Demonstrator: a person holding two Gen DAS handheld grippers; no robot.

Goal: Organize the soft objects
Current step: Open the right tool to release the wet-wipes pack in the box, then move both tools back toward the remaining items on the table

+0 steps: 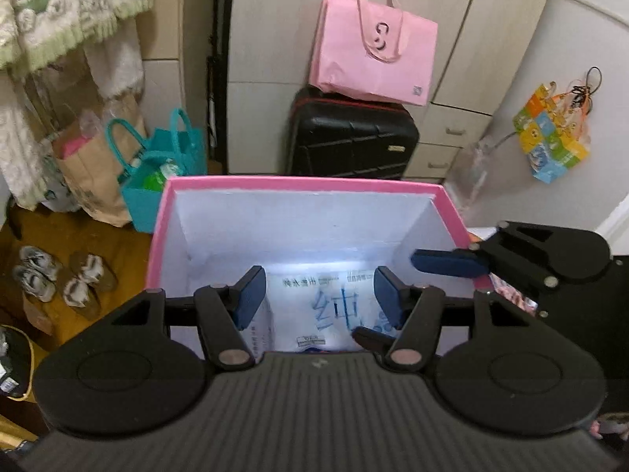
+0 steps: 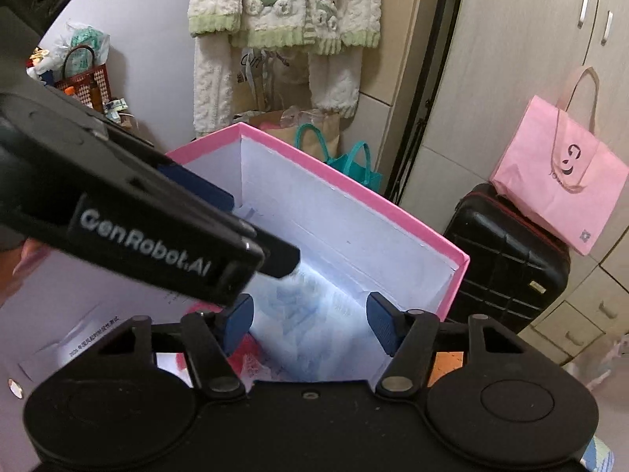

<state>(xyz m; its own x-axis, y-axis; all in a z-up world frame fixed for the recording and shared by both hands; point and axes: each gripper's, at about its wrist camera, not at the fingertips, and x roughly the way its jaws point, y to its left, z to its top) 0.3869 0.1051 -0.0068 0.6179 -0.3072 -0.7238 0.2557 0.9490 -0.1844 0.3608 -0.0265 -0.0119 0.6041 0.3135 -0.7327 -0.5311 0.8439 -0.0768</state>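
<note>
A soft white pack [image 1: 314,314] printed with blue characters is seen lying on the floor of a pink-rimmed box [image 1: 298,185] with white inner walls; in the right wrist view the same pack [image 2: 310,322] appears pale and washed out by glare, with something red [image 2: 243,354] beside it at the near edge, too blurred to be identified. The left tool [image 1: 314,299] is held over the box opening with its blue-padded fingers spread wide apart, the pack being framed between them but not touched. The right tool [image 2: 310,320] is likewise held spread above the box interior [image 2: 354,212], nothing being pinched. In the left wrist view one blue pad of the right tool [image 1: 452,262] is seen reaching over the right-hand wall of the box; in the right wrist view the body of the left tool [image 2: 149,236], marked "GenRobot.AI", crosses the picture from the upper left. Behind the box a black suitcase [image 1: 352,135] is stood against pale cabinets, a pink bag [image 1: 375,51] being set on top of it. A teal tote [image 1: 165,165] and a brown paper bag [image 1: 88,169] are placed to the left on the wooden floor, near slippers [image 1: 63,279], under hanging fleece garments [image 2: 287,31].
</note>
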